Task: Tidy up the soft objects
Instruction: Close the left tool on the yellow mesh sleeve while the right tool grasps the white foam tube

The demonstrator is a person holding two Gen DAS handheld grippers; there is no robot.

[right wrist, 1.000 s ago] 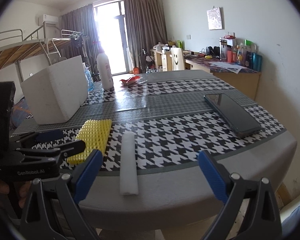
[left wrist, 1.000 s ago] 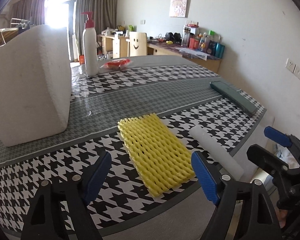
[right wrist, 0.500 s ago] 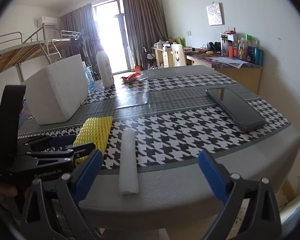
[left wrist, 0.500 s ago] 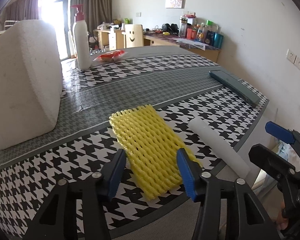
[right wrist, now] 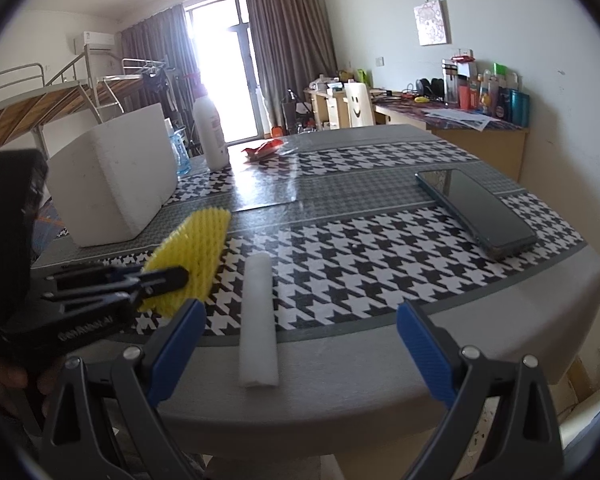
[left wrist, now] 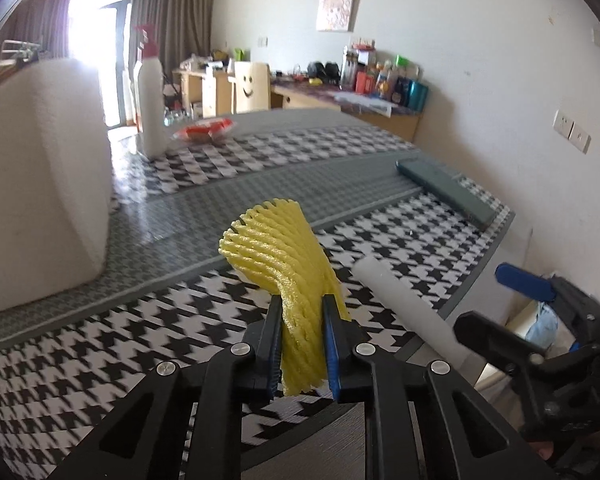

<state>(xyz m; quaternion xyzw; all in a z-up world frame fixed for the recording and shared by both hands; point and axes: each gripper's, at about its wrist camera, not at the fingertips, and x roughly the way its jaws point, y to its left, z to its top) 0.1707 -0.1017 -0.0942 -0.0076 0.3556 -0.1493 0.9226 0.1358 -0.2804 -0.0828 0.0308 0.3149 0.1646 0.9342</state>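
Note:
My left gripper (left wrist: 300,344) is shut on the near end of a yellow foam net sleeve (left wrist: 284,256), which bends upward off the table; it also shows in the right wrist view (right wrist: 192,256), with the left gripper (right wrist: 156,280) clamped on it. A white foam roll (left wrist: 404,304) lies to its right near the table edge, and shows in the right wrist view (right wrist: 258,312). My right gripper (right wrist: 300,344) is open and empty, hovering just off the table's front edge, with the roll between its jaws' lines.
A large white foam box (left wrist: 44,200) stands at the left (right wrist: 116,196). A white pump bottle (left wrist: 150,104) and a red packet (left wrist: 204,130) sit further back. A dark phone (right wrist: 476,208) lies at the right. The houndstooth table (right wrist: 380,240) ends just ahead.
My left gripper has moved forward, closed on the yellow net sleeve and lifted its end off the table. The right gripper has stayed open, almost unmoved.

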